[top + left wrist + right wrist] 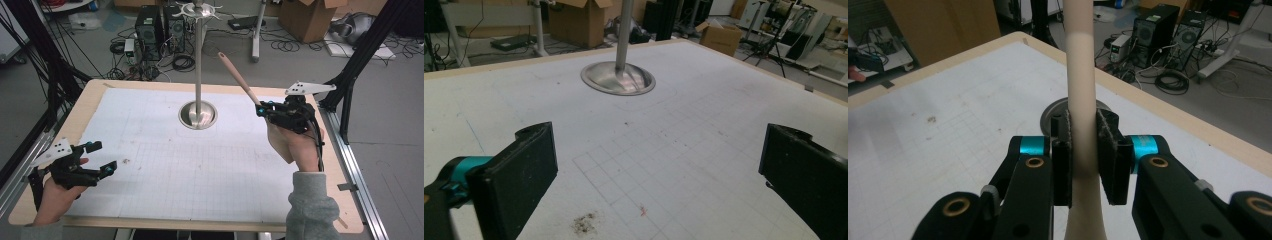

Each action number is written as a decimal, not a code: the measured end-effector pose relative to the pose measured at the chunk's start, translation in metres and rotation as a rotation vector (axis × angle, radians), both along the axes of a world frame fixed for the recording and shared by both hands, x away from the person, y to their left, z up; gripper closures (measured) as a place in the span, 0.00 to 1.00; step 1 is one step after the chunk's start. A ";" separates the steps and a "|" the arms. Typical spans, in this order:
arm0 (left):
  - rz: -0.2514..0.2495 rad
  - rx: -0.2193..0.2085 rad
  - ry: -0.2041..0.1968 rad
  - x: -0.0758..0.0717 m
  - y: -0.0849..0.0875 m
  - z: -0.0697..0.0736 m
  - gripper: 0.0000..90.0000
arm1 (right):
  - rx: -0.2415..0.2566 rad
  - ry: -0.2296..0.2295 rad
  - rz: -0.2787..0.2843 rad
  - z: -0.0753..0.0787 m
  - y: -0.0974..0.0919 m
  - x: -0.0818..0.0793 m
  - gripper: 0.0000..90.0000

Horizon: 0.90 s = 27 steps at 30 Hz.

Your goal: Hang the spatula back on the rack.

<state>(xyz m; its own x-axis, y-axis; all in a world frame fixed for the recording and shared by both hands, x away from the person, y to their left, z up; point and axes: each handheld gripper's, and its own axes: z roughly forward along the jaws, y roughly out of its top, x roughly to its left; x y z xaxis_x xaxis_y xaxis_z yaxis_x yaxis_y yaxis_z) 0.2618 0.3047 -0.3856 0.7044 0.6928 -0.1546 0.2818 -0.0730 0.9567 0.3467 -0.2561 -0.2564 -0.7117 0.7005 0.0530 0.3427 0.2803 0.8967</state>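
My right gripper (261, 109) is shut on a long utensil handle (239, 79), pinkish with a wooden part near the jaws, which slants up and to the left above the table's right side. In the right gripper view the pale handle (1082, 75) stands clamped between the two pads of the right gripper (1083, 145). A metal stand rises from a round base (198, 116) at the table's middle back, with hooks at its top (200, 9). My left gripper (102, 157) hovers at the near left, open, nothing between its jaws (656, 165).
A white gridded mat (200, 165) covers the wooden table. A small dark smudge (584, 223) lies on it near the left gripper. Computers (155, 25), cables and cardboard boxes (312, 17) stand on the floor beyond. Black frame struts (365, 50) flank the table.
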 end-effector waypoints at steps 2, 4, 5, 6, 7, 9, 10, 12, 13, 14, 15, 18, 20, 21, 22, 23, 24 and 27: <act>0.002 -0.003 0.001 0.000 0.001 0.000 0.03 | 0.004 -0.007 -0.005 0.004 0.000 0.001 0.87; 0.003 -0.007 0.000 0.000 0.002 0.000 0.03 | 0.007 -0.014 -0.006 0.008 0.000 0.003 0.87; 0.003 -0.007 0.000 0.000 0.002 0.000 0.03 | 0.007 -0.014 -0.007 0.010 0.000 0.004 0.87; 0.004 -0.008 0.001 0.000 0.002 0.000 0.03 | 0.011 -0.014 -0.007 0.012 0.000 0.005 0.87; 0.005 -0.007 0.001 0.001 0.003 0.000 0.03 | 0.009 -0.017 -0.009 0.013 0.000 0.006 0.87; 0.006 -0.012 0.003 0.001 0.003 0.000 0.03 | 0.008 -0.025 -0.011 0.016 0.001 0.008 0.87; 0.006 -0.012 0.004 0.002 0.003 -0.001 0.03 | 0.011 -0.026 -0.012 0.018 0.001 0.009 0.87; 0.004 -0.010 0.007 0.002 0.003 -0.001 0.03 | 0.013 -0.036 -0.017 0.021 0.002 0.010 0.87; 0.005 -0.011 0.008 0.002 0.003 -0.001 0.03 | 0.017 -0.043 -0.017 0.022 0.001 0.010 0.87; 0.005 -0.013 0.009 0.003 0.003 -0.002 0.03 | 0.021 -0.041 -0.018 0.023 0.001 0.011 0.87; 0.004 -0.014 0.008 0.003 0.004 -0.002 0.03 | 0.023 -0.047 -0.023 0.025 0.001 0.011 0.87; 0.006 -0.016 0.013 0.003 0.004 -0.003 0.03 | 0.030 -0.055 -0.024 0.029 0.000 0.013 0.87; 0.005 -0.019 0.017 0.004 0.004 -0.004 0.03 | 0.037 -0.050 -0.017 0.031 -0.001 0.014 0.87; 0.005 -0.017 0.016 0.004 0.004 -0.004 0.03 | 0.043 -0.055 -0.011 0.033 -0.001 0.015 0.87; 0.004 -0.017 0.018 0.004 0.004 -0.005 0.03 | 0.043 -0.055 -0.011 0.033 -0.001 0.015 0.87; 0.006 -0.019 0.019 0.004 0.004 -0.005 0.03 | 0.047 -0.056 -0.013 0.035 -0.001 0.015 0.87; 0.005 -0.019 0.019 0.004 0.004 -0.005 0.03 | 0.046 -0.062 -0.017 0.036 -0.001 0.015 0.87; 0.004 -0.018 0.022 0.005 0.004 -0.005 0.03 | 0.051 -0.066 -0.015 0.040 -0.001 0.017 0.87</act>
<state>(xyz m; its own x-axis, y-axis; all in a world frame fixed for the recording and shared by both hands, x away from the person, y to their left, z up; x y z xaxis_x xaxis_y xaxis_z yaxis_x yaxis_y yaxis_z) 0.2664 0.3082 -0.3910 0.6981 0.6923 -0.1827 0.3029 -0.0543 0.9515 0.3637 -0.2568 -0.2164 -0.7044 0.7086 0.0423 0.2862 0.2290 0.9304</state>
